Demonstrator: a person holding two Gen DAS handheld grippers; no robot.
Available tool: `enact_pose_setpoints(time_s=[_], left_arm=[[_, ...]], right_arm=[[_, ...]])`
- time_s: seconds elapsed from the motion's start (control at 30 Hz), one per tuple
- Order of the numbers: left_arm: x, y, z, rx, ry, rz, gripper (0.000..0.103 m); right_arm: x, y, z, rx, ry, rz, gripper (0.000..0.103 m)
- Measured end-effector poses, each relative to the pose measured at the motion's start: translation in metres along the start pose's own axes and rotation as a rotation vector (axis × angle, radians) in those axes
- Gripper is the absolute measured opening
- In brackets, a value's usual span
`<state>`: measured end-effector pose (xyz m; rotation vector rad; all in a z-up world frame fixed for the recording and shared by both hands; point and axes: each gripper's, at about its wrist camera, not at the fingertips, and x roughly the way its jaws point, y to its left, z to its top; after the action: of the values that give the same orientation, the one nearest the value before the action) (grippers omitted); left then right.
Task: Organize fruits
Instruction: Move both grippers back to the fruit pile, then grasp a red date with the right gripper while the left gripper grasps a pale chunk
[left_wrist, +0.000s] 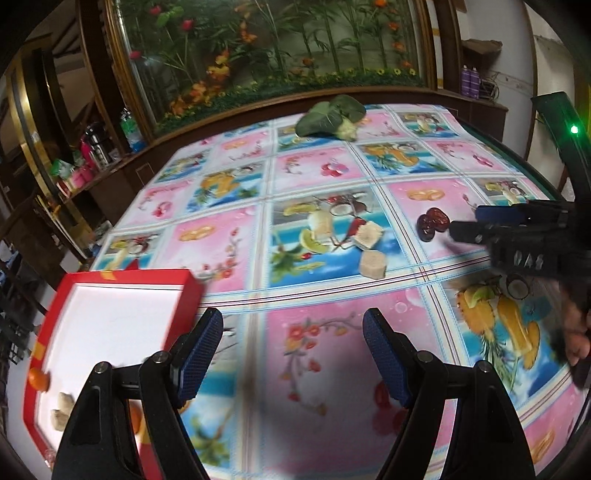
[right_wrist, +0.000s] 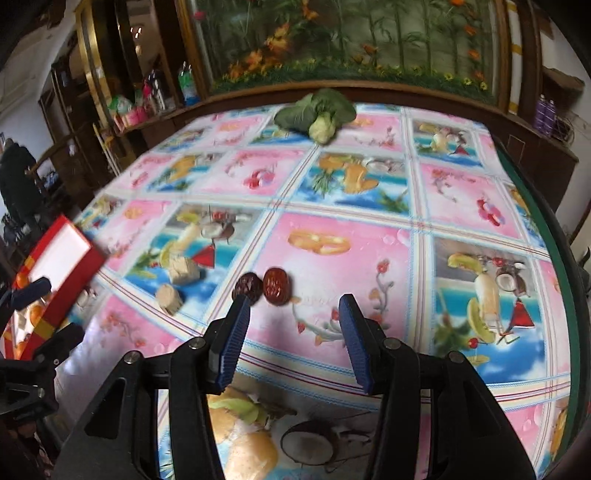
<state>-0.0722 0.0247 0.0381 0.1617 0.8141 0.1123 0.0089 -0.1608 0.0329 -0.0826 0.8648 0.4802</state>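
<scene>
Both cameras ride just behind their own jaws and look forward and steeply down along them onto the patterned table (left_wrist: 332, 192), from close above it. The left view faces the cloth ahead, with the red box (left_wrist: 110, 317) at its left jaw and the right gripper (left_wrist: 476, 229) far off its right jaw. The right view has the dates (right_wrist: 264, 286) just ahead of its left jaw. Both share the dates (left_wrist: 432, 223), the beige chunks (left_wrist: 369, 249), the greens (left_wrist: 332, 114) and the box (right_wrist: 62, 266).
</scene>
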Motion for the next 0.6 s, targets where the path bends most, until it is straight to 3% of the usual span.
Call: enact_pose_setpoints(time_s=[0.1,0.33,0.5,0.6], left_arm=[[0.005,-0.002,-0.001,-0.005,0.021,-0.019,0.078],[0.007,-0.002,0.002,-0.023,0.042,-0.055,0.078],[0.011,-0.006,0.007,-0.016,0.06,-0.063,0.078],[0.014,-0.009,0.011,-0.012,0.077,-0.072,0.078]], right_arm=[[0.009,0.012,-0.001,-0.056,0.012,-0.03,0.049],[0.023,0.011,0.003,-0.044,0.04,-0.055,0.037],[0.034,0.016,0.014,-0.064,0.045,-0.074,0.035],[0.038,0.018,0.017,-0.08,0.046,-0.071,0.025]])
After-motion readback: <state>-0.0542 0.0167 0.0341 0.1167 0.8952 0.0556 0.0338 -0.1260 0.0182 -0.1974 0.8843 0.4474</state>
